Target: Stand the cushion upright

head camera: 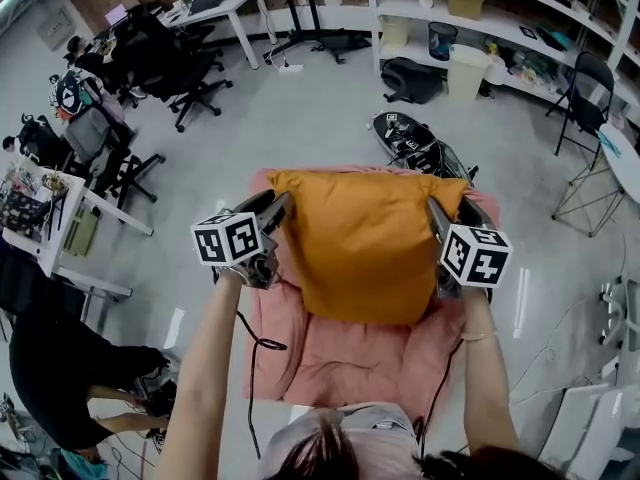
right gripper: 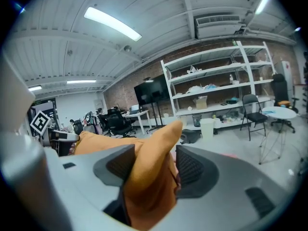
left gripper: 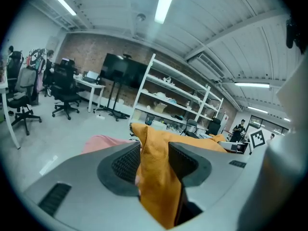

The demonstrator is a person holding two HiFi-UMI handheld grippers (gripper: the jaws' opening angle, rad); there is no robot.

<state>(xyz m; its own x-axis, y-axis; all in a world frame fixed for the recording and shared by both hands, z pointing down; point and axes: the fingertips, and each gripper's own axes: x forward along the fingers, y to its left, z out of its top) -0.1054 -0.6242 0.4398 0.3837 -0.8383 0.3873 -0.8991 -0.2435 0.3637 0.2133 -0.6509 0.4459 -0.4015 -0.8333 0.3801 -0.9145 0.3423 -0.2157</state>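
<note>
The soft pink upholstered armchair (head camera: 340,368) carries the plump square orange fabric cushion (head camera: 365,243) upright against its backrest, seemingly leaning there unaided, which is why my left claw (left gripper: 154,148) and right claw (right gripper: 155,153) stand open around its top corners, the fabric loose between the jaws.

Pink armchair (head camera: 335,368) stands on grey floor (head camera: 300,128); orange cushion (head camera: 365,243) sits on its seat, top edge twd the back. Also on floor: black office chairs (head camera: 190,68) far left, black bag (head camera: 410,78) & white bin (head camera: 466,71) by shelves
</note>
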